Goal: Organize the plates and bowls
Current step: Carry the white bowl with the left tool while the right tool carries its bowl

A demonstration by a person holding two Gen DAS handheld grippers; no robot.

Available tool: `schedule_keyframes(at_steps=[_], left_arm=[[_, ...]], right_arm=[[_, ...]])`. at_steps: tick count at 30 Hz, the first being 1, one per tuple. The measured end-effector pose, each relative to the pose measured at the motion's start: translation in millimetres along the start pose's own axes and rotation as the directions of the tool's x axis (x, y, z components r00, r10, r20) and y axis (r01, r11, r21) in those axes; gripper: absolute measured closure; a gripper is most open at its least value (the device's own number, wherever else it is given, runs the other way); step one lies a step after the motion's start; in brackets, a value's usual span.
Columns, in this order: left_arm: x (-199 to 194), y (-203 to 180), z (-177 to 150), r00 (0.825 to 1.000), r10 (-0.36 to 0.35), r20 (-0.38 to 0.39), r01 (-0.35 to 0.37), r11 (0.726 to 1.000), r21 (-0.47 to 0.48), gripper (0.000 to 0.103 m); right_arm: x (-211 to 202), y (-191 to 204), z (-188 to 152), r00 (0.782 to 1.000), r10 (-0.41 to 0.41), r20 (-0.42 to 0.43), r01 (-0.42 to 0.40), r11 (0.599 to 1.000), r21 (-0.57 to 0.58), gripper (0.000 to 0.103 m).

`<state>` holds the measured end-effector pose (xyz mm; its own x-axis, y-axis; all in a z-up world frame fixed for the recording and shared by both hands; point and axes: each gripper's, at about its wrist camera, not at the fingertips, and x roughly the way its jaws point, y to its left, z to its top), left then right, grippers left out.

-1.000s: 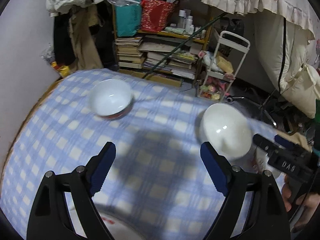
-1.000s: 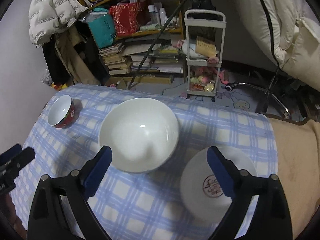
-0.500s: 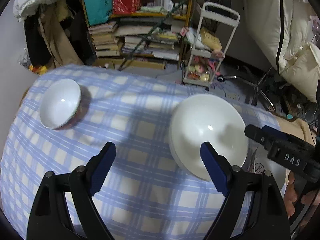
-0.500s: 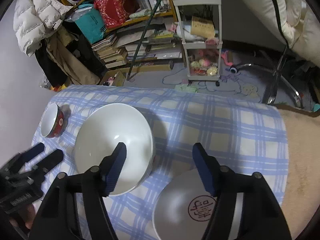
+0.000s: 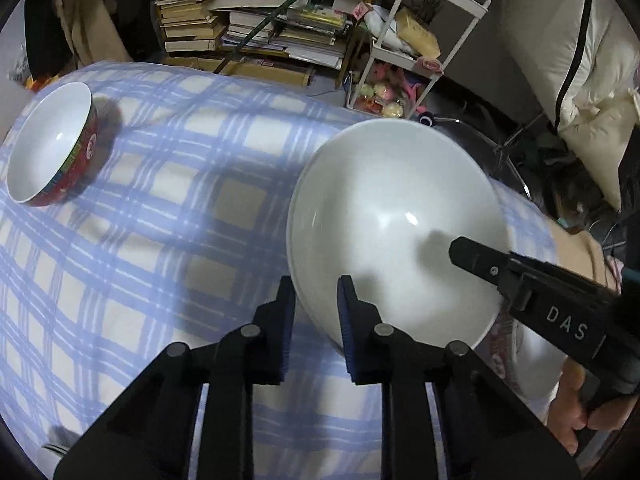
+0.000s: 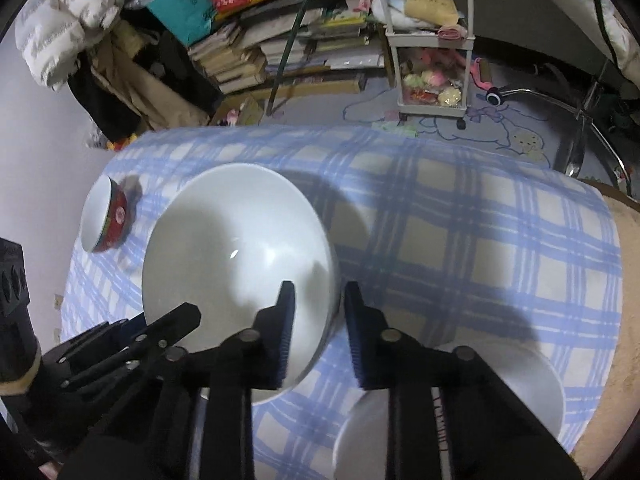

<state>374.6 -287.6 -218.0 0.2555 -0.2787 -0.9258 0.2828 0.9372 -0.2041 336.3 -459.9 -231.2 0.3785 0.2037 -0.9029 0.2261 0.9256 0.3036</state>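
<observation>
A large white bowl [image 5: 396,232] sits in the middle of the blue checked tablecloth [image 5: 168,208]. My left gripper [image 5: 316,312] is shut on its near left rim. My right gripper [image 6: 318,316] is shut on its right rim; the bowl also shows in the right wrist view [image 6: 236,248]. A small red bowl with a white inside [image 5: 50,144] stands at the far left, also in the right wrist view [image 6: 104,216]. A white plate with a red mark [image 6: 532,384] lies at the near right, partly hidden by the right gripper.
The table's far edge [image 6: 360,130] drops to a floor with a white trolley [image 6: 432,60], stacked books [image 5: 256,28] and hanging clothes [image 6: 80,20]. A beige surface [image 6: 628,320] borders the table on the right.
Both grippers moved in on the large white bowl and closed from wide open onto its opposite rims. The bowl now looks nearer and tilted in both views.
</observation>
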Motion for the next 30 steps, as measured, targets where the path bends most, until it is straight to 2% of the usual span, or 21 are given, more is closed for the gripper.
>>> schedule_keyframes(at_steps=[2,8,13,24,30], left_arm=[[0,3,-1,1.0,-0.015,0.005,0.015,1.0,-0.013,0.085],[-6,-2,-6,0.999,0.048,0.009,-0.049,0.998,0.027,0.088],[-20,8,-12,1.0,0.026,-0.001,-0.026,1.0,0.012,0.09],[-87,45,-46,0.998,0.035,0.049,-0.034,0.999,-0.014,0.092],[-105,74,-76,0.996,0.069,0.054,-0.066,0.996,-0.051,0.092]], right_arm=[[2,3,-1,0.999,-0.034,-0.007,0.034,0.999,-0.007,0.089],[-11,18,-7,0.996,-0.089,0.032,0.091,0.994,-0.056,0.09],[-24,31,-15,0.992,-0.115,0.046,0.118,0.991,-0.068,0.09],[-46,69,-64,0.997,-0.075,0.035,0.077,0.996,-0.054,0.089],[-51,103,-98,0.998,-0.05,0.032,0.052,0.996,-0.068,0.087]])
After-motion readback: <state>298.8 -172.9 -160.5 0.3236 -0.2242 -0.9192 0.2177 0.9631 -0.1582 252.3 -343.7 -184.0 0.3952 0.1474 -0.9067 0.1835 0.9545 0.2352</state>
